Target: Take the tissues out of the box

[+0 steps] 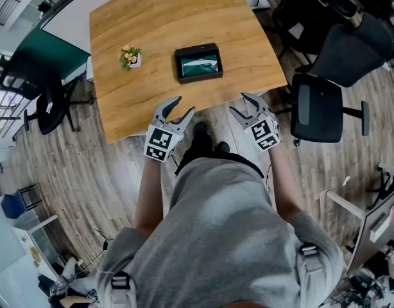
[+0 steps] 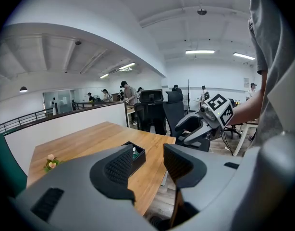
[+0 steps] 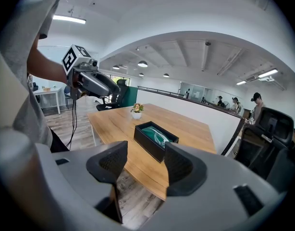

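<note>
A black open-topped box [image 1: 198, 62] sits on the wooden table [image 1: 165, 24], with a green pack of tissues [image 1: 200, 65] inside it. The box [image 3: 155, 141] lies ahead of my right gripper and the box [image 2: 137, 153] shows past my left jaws. My left gripper [image 1: 182, 105] hovers over the table's near edge, open and holding nothing. At the same near edge, to the right, my right gripper [image 1: 242, 104] is also open and empty. Both grippers are well short of the box.
A small potted flower [image 1: 129, 56] stands on the table left of the box. Black office chairs [image 1: 325, 104] crowd the right side, another chair [image 1: 46, 101] the left. The person's feet [image 1: 206, 140] stand on wood flooring by the table edge. A white wall runs behind the table.
</note>
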Motion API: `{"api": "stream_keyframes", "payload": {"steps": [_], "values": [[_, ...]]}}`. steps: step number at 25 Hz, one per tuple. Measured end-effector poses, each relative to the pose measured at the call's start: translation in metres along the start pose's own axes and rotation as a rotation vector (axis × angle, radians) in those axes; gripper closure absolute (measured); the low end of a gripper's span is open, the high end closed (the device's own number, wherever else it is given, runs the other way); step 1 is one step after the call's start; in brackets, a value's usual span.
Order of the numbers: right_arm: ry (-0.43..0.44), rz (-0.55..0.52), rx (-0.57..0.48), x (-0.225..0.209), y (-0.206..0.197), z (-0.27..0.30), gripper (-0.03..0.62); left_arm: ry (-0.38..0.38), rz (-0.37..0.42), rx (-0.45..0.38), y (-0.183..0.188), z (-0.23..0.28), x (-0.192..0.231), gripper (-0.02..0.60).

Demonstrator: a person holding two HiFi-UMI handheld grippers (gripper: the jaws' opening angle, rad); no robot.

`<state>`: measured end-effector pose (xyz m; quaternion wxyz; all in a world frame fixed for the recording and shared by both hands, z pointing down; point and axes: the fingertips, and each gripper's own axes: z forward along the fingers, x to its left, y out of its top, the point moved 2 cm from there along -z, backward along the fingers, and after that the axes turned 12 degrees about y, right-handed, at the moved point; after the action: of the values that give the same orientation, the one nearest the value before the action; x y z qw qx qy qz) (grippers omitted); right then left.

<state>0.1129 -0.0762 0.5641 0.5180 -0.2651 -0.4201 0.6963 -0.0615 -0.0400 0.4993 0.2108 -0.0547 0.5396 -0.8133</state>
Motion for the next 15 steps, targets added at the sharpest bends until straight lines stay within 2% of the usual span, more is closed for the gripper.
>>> {"api": "stream_keyframes", "payload": {"steps": [7,15], "values": [[0.010,0.008,0.027,-0.020,-0.003,0.024,0.344,-0.009,-0.004,0.019,-0.005,0.025,0.021,0.367],[-0.025,0.006,0.034,-0.063,0.017,0.041,0.345,-0.051,0.028,0.017,0.005,0.066,0.047,0.367]]}}
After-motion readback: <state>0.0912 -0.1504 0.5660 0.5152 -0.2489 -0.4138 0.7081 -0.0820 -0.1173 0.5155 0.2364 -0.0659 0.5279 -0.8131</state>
